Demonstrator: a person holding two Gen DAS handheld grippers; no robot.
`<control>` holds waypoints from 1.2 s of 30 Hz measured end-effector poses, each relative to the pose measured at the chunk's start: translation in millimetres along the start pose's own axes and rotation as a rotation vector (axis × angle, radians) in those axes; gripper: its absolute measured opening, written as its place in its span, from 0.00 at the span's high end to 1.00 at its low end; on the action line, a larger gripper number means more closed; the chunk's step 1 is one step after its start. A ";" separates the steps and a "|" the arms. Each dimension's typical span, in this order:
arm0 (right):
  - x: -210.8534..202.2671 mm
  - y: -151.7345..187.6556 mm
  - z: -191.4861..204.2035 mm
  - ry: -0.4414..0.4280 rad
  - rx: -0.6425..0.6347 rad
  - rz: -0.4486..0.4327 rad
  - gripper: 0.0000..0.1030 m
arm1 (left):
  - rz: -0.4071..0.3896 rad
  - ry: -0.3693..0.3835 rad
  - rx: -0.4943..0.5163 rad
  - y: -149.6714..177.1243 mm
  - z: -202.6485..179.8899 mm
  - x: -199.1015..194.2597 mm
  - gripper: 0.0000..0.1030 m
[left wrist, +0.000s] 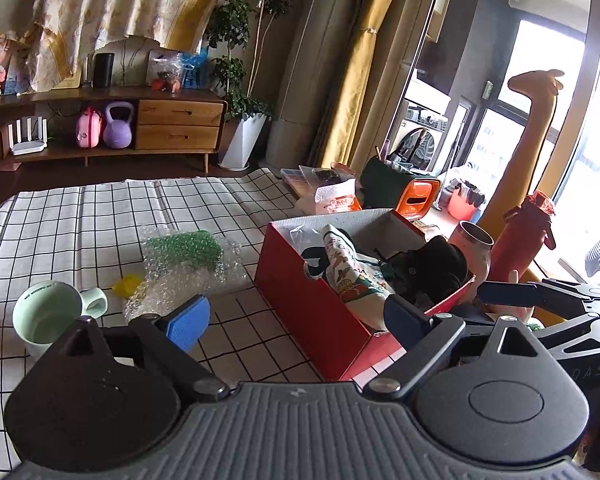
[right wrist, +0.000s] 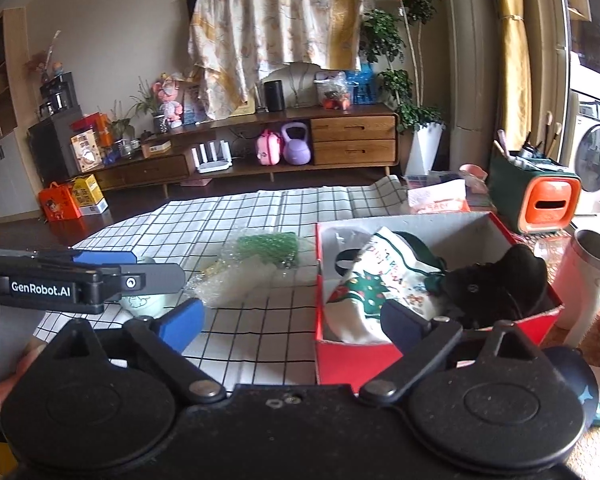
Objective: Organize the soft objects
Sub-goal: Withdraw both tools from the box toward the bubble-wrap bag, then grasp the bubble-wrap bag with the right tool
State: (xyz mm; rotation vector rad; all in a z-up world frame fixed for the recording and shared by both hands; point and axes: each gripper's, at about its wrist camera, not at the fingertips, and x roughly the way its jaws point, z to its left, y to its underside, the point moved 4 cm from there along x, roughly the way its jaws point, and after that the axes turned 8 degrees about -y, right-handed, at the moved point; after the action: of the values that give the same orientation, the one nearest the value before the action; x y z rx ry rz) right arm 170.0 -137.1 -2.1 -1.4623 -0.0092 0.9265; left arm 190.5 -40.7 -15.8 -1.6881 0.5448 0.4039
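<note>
Now both hand-held grippers, left (left wrist: 296,322) & right (right wrist: 290,322), gape wide w/ nothing held, near red box (left wrist: 308,300).

A red cardboard box (right wrist: 420,354) with a white inside holds a white printed cloth bag (right wrist: 380,280); the white bench cover (left wrist: 100,216) carries a black grid.

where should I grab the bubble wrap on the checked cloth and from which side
Pinch the clear crumpled near edge of the bubble wrap, coming from above and the front with the open left gripper. That edge puffs up off the checked cloth and faces the gripper; the red box blocks the right side.
</note>
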 end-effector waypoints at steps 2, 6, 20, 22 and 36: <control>6.4 0.0 2.1 -0.019 -0.013 0.005 0.05 | 0.006 -0.007 -0.012 1.0 10.1 -0.1 0.01; 20.2 -2.8 3.0 -0.050 -0.034 0.015 0.02 | -0.003 -0.033 -0.011 2.3 24.2 4.1 0.00; 103.2 -20.2 6.2 -0.099 -0.040 0.082 0.02 | -0.027 -0.089 -0.015 26.4 63.6 31.9 0.00; 117.3 -25.4 8.3 -0.104 -0.043 0.095 0.02 | -0.023 -0.102 -0.024 33.1 68.5 40.1 0.00; 215.5 -26.6 29.1 -0.139 -0.060 0.234 0.09 | -0.037 -0.156 0.064 60.4 70.9 76.3 0.00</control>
State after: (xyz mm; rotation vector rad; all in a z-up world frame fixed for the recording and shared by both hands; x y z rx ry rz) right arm 312.5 6.3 -86.6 -1.4725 0.0328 1.2268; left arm 222.1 10.8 -119.9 -1.5874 0.4070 0.4817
